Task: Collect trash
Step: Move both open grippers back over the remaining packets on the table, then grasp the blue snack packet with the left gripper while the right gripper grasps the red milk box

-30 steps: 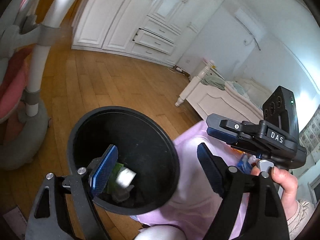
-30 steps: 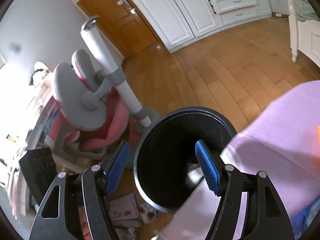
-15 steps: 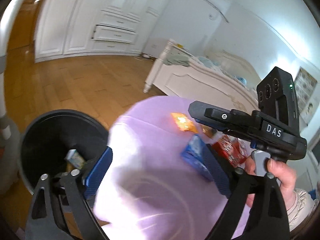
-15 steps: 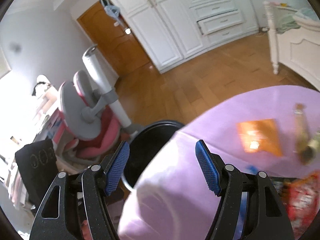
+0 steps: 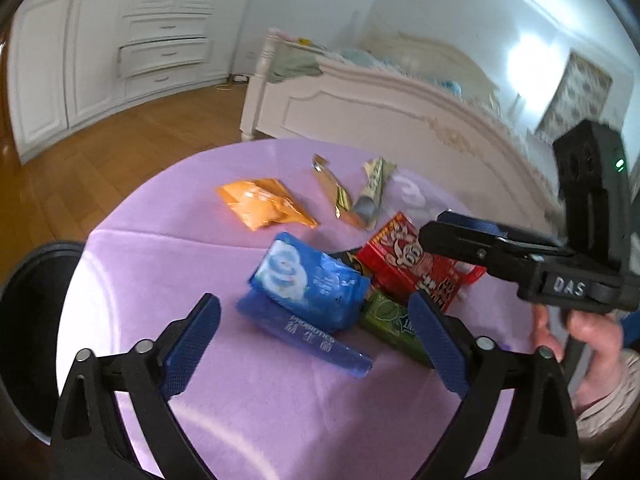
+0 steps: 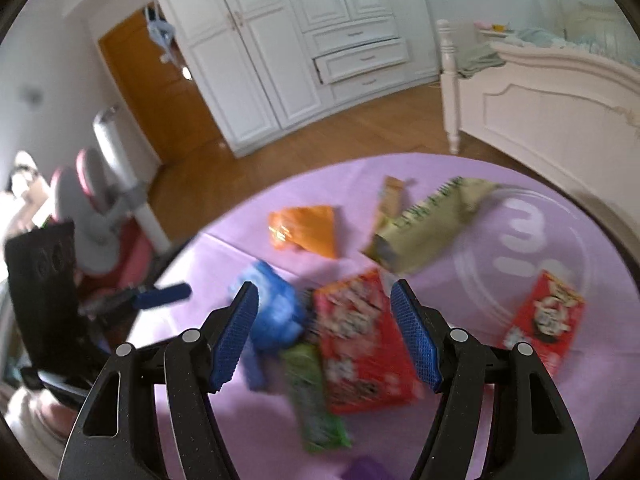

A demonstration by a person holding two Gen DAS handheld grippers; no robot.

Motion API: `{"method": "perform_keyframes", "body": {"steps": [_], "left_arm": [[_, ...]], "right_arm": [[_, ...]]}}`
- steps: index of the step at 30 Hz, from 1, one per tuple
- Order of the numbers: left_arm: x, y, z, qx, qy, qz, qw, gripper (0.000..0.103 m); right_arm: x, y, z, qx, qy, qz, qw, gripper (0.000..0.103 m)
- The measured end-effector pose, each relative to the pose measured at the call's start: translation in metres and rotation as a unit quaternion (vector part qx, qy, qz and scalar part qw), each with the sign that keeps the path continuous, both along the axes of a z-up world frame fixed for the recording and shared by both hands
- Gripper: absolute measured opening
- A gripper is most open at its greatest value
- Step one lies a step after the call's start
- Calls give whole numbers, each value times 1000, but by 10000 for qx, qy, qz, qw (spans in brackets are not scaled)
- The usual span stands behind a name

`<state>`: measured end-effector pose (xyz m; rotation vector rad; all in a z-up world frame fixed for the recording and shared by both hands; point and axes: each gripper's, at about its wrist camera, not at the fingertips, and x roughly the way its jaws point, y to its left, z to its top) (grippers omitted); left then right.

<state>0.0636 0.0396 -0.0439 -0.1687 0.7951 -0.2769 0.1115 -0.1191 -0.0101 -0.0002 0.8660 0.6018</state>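
Left wrist view: crinkled foil wrappers [image 5: 267, 207] littered the lilac-clothed surface [image 5: 168, 208]; left gripper [image 5: 312, 344], jaws just opening, held nothing.

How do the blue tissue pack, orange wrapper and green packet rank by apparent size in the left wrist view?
1. Blue tissue pack, largest, though nearest the camera.
2. Orange wrapper.
3. Green packet, smallest showing, but partly hidden behind the left gripper's finger, so unsure.

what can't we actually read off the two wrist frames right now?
- Black bin: cut off by the left edge in the left wrist view, contents unseen.
- Green pack: partly under the blue pack and the left gripper's finger; label unreadable.
- Red box: motion-blurred in the right wrist view, print illegible.
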Motion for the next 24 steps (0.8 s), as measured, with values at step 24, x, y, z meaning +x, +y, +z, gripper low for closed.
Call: {"method": "perform_keyframes", "body": {"steps": [24], "left_arm": [[50,-44,-19,1053,208,-478,9931,81]], "right_arm": [[8,4,-42,-926,-103,70,9956,58]]}}
